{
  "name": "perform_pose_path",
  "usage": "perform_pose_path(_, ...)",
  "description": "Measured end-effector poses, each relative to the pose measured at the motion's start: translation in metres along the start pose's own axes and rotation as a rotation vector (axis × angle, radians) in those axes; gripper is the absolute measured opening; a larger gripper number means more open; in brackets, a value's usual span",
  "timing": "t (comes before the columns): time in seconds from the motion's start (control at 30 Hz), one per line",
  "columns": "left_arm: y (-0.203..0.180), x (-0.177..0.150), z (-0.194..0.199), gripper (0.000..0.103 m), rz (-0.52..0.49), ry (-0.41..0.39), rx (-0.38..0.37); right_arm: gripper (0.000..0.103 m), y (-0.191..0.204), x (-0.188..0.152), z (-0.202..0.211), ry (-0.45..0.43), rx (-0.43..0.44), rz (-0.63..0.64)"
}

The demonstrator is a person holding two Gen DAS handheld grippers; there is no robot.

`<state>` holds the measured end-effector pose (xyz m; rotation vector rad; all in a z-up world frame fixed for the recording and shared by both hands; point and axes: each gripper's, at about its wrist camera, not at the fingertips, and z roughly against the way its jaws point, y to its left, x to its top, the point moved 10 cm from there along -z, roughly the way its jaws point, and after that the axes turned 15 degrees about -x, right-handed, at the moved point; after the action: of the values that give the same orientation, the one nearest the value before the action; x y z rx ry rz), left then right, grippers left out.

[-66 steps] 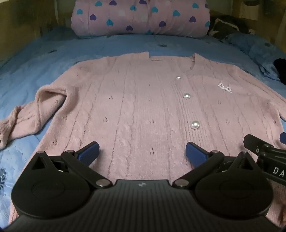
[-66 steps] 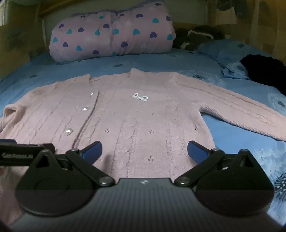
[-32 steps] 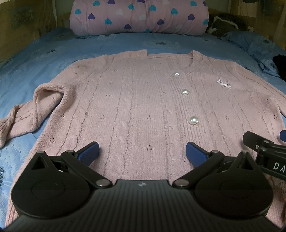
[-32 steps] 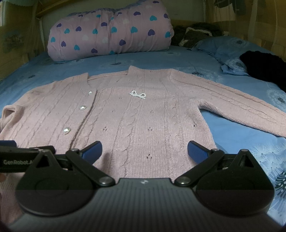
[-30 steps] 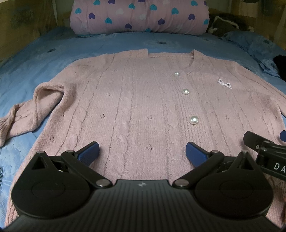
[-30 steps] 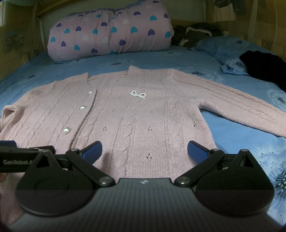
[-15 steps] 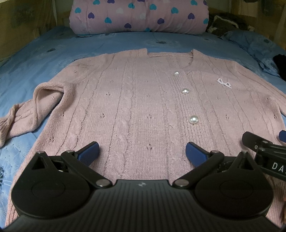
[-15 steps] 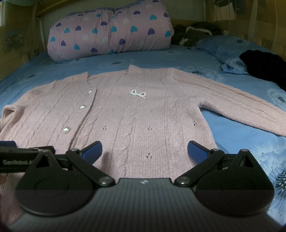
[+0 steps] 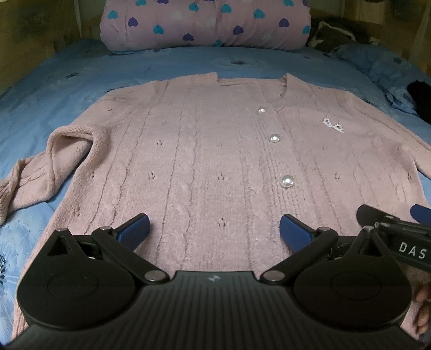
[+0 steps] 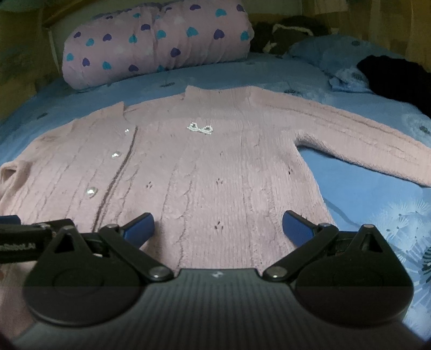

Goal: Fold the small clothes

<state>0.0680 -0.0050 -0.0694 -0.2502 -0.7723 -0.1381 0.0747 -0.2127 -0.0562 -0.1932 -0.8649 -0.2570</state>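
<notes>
Pink cable knit fills your left wrist view: the cardigan [image 9: 215, 161] lies face up and spread flat on the blue bedspread [image 9: 54, 88], neckline toward the heart-print bolster [image 9: 204, 24] at the head of the bed. Three pearl buttons [image 9: 287, 181] run down its placket, and a small beaded bow [image 9: 333, 125] sits on the chest just right of the top buttons. The sleeve [image 9: 40, 172] on the cardigan's left edge is bent back on itself and bunched. Your left gripper [image 9: 214, 230] hovers over the hem with its blue-tipped fingers [image 9: 134, 231] spread wide and nothing between them. At the cardigan's lower right, part of your right gripper [image 9: 398, 237] shows, with white letters reading "DAS" before the frame cuts them off.

From the right wrist view, the same cardigan [image 10: 210, 175] lies ahead, its other sleeve [image 10: 363, 137] stretched straight out across the bedspread [image 10: 350, 188] to the right. The bow [image 10: 200, 128] sits near the middle of the chest and the buttons [image 10: 91, 191] lie left of it. Your right gripper [image 10: 218, 228] is over the hem near the cardigan's right side seam, fingers [image 10: 296, 227] spread apart and holding nothing. Left of the cardigan's hem, the left gripper [image 10: 29, 239] carries a blurred label I cannot read with certainty. A dark garment [image 10: 398, 78] lies beyond the outstretched sleeve, at the far right.
</notes>
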Motion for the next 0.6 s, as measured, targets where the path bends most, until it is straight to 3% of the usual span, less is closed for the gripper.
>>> perform_pose_path(0.6,-0.0011,0.0065,0.0061,0.103,0.004,-0.005,-0.031,0.103,0.0053,-0.0027,-0.0006,0.04,-0.045,0.049)
